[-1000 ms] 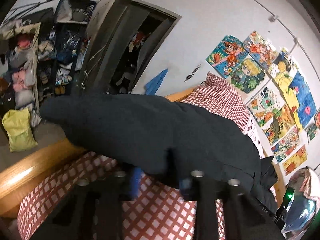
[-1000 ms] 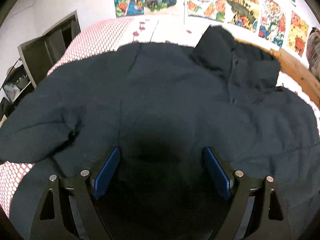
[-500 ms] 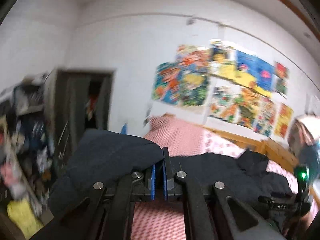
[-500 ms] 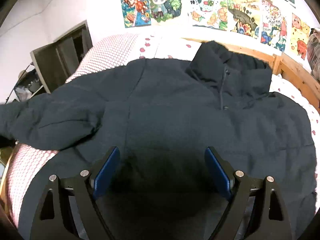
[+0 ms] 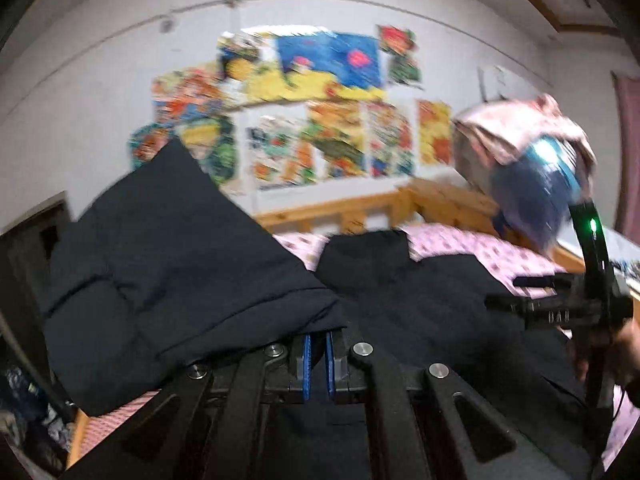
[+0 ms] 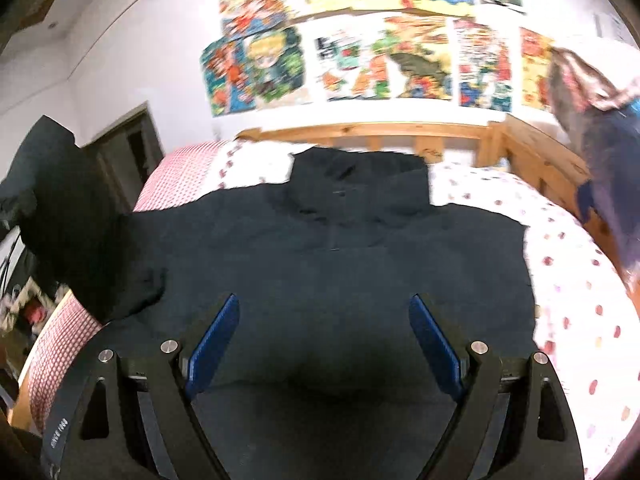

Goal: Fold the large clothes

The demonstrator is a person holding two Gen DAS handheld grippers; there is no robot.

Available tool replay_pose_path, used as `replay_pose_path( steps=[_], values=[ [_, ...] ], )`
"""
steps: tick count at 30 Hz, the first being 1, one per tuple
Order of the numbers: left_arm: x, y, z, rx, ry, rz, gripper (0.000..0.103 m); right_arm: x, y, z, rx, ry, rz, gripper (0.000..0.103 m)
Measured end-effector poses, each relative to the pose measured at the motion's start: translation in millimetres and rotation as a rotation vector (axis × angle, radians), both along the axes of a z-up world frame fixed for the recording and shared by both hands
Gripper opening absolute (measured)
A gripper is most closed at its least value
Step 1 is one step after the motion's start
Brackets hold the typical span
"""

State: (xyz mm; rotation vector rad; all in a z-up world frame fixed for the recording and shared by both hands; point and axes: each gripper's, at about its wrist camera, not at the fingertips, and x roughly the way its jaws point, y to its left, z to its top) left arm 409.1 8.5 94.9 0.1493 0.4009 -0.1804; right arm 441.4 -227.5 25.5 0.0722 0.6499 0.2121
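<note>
A large dark navy padded jacket (image 6: pixel 340 248) lies front up on the bed, collar toward the headboard. My left gripper (image 5: pixel 318 354) is shut on the jacket's left sleeve (image 5: pixel 160 272) and holds it lifted above the bed. The lifted sleeve also shows at the left edge of the right wrist view (image 6: pixel 60 208). My right gripper (image 6: pixel 324 332) is open and empty, hovering over the jacket's lower front. It also shows at the right of the left wrist view (image 5: pixel 560 308).
The bed has a red-checked and dotted sheet (image 6: pixel 568 280) and a wooden headboard (image 6: pixel 360 136). Posters (image 6: pixel 360 52) cover the wall. A pile of bedding (image 5: pixel 528 168) sits at the far right corner. A dark doorway (image 6: pixel 132 148) is at the left.
My left gripper closed on the sleeve, lifted it and swung it toward the jacket's body. My right gripper has pulled back and up, staying open.
</note>
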Motion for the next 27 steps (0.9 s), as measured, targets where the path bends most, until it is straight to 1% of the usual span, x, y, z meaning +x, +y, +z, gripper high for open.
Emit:
replay_pose_path(
  steps=[4, 7, 9, 13, 17, 20, 22, 23, 25, 26, 27],
  values=[
    [13, -43, -30, 0.04, 0.082, -0.099, 0.005, 2, -41, -9, 0.052, 0.016, -0.032, 0.083],
    [20, -74, -55, 0.09, 0.153, -0.172, 0.005, 7, -67, -22, 0.082, 0.035, -0.05, 0.083],
    [24, -93, -76, 0.132, 0.214, -0.221, 0.005, 13, -83, -31, 0.116, 0.049, -0.057, 0.083],
    [30, -116, -107, 0.201, 0.314, -0.283, 0.005, 22, -104, -53, 0.18, 0.074, -0.069, 0.083],
    [31, -125, -126, 0.257, 0.393, -0.309, 0.006, 29, -120, -77, 0.248, 0.112, -0.072, 0.083],
    [32, -124, -134, 0.263, 0.432, -0.321, 0.006, 38, -129, -95, 0.32, 0.144, -0.065, 0.083],
    [32, -121, -136, 0.246, 0.45, -0.325, 0.007, 42, -133, -105, 0.404, 0.164, -0.045, 0.083],
    [33, -119, -136, 0.233, 0.461, -0.327, 0.007, 40, -133, -109, 0.442, 0.171, -0.032, 0.083],
    [33, -112, -136, 0.192, 0.484, -0.332, 0.011, 46, -131, -120, 0.572, 0.2, 0.021, 0.083],
    [33, -110, -136, 0.168, 0.492, -0.336, 0.013, 46, -131, -123, 0.606, 0.209, 0.039, 0.083],
    [32, -109, -135, 0.143, 0.499, -0.342, 0.018, 48, -127, -127, 0.646, 0.219, 0.063, 0.083]
  ],
)
